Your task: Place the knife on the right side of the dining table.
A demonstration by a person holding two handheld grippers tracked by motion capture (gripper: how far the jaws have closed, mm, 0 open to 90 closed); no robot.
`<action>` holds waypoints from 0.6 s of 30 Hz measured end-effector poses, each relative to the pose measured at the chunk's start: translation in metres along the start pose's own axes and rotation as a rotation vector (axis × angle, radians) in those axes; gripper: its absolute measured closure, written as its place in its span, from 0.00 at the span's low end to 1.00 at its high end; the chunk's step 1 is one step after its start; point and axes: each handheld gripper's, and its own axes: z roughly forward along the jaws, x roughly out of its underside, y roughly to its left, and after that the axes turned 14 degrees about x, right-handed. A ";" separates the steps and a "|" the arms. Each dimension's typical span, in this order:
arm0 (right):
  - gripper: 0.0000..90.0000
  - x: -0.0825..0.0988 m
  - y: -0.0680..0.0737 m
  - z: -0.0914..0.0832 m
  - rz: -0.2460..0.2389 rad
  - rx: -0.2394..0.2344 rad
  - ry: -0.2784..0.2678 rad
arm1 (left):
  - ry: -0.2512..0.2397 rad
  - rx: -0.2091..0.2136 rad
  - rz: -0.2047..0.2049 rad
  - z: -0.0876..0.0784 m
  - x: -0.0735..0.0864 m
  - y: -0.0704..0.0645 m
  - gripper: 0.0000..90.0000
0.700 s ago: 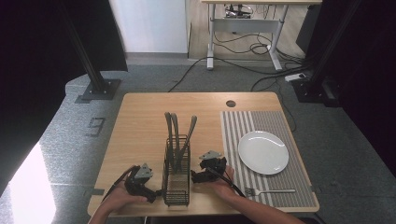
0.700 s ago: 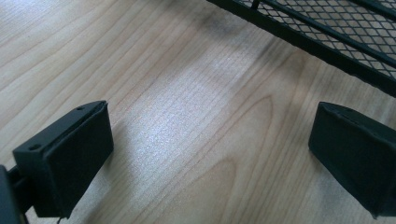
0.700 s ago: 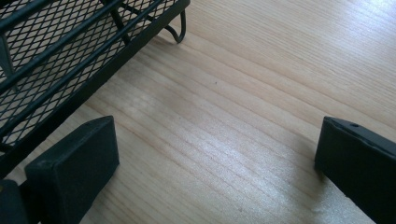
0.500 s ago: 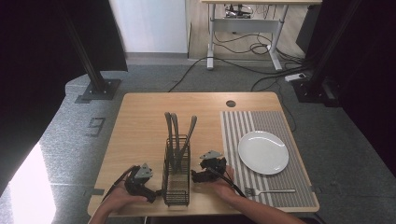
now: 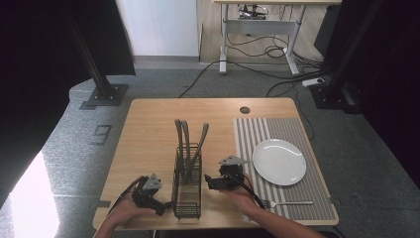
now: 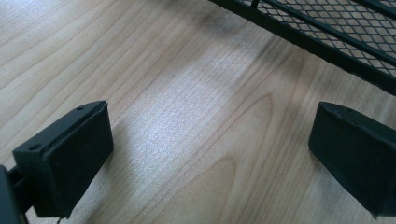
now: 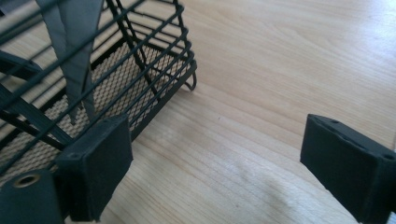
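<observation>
We have both the left gripper [image 5: 161,207] and right gripper [image 5: 212,181] gaping wide, empty, flanking the wire cutlery caddy [image 5: 187,191] at 9 and 3 o'clock; a careless nudge could tip it.

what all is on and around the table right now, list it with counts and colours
table: 1, light wood, centre of the high view
wire caddy: 1, black, near the table's front edge, between the grippers
utensils: 3 handles, grey, standing in the caddy
placemat: 1, grey striped, right part of the table
plate: 1, white, on the placemat
fork: 1, silver, lying on the placemat in front of the plate
desk: 1, white-legged, behind
left gripper: 1, black, open, left of the caddy
right gripper: 1, black, open, right of the caddy
</observation>
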 end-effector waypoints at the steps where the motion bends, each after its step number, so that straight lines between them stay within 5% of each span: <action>1: 0.11 -0.002 -0.004 -0.003 0.011 -0.009 -0.009 | 0.000 0.000 0.000 0.000 0.000 0.000 0.00; 18: 0.13 -0.023 -0.027 -0.029 0.034 -0.031 -0.083 | 0.004 0.002 0.005 -0.001 0.000 0.000 0.00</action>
